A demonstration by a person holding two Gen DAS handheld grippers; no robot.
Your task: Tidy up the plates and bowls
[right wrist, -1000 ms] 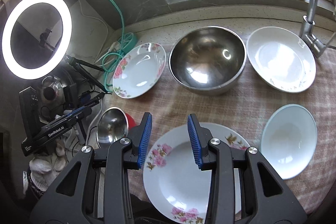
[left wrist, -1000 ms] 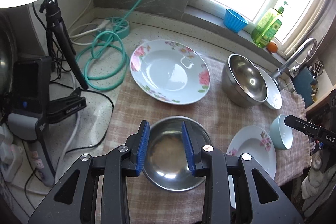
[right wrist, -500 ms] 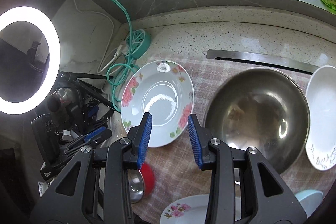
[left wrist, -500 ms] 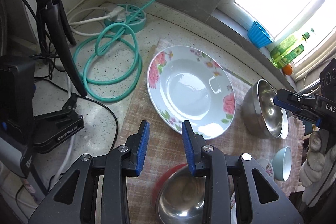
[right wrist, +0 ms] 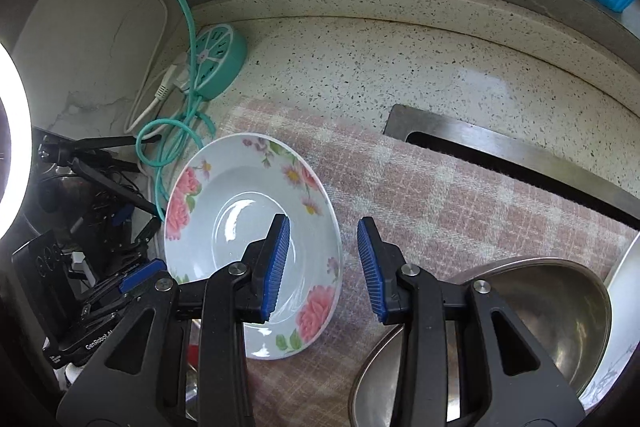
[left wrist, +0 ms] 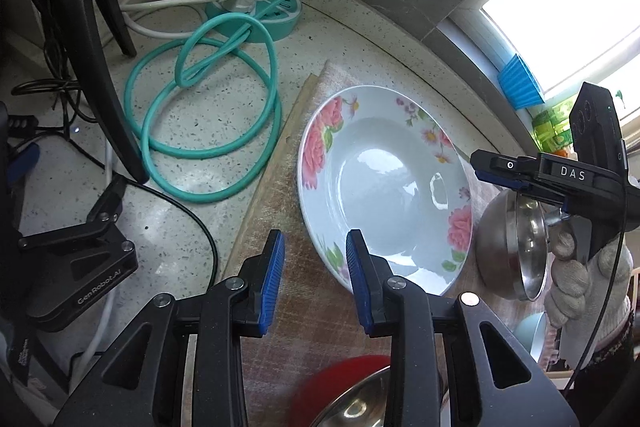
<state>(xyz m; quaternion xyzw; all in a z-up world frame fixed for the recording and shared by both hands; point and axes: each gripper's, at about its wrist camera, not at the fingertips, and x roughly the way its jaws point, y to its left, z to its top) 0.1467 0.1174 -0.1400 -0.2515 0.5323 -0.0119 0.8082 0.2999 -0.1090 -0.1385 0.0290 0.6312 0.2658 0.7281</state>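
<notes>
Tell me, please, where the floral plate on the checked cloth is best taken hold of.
Probably the floral plate is best gripped by its near rim, approached low from the left tongs' side. It lies flat on the checked cloth, a shallow dish with a thin flared lip; one pad above and one beneath should suit.

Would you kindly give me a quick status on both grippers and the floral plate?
Left gripper open, empty. Right gripper open, empty. Floral plate flat on cloth, ungripped. Steel bowl beside it.
</notes>
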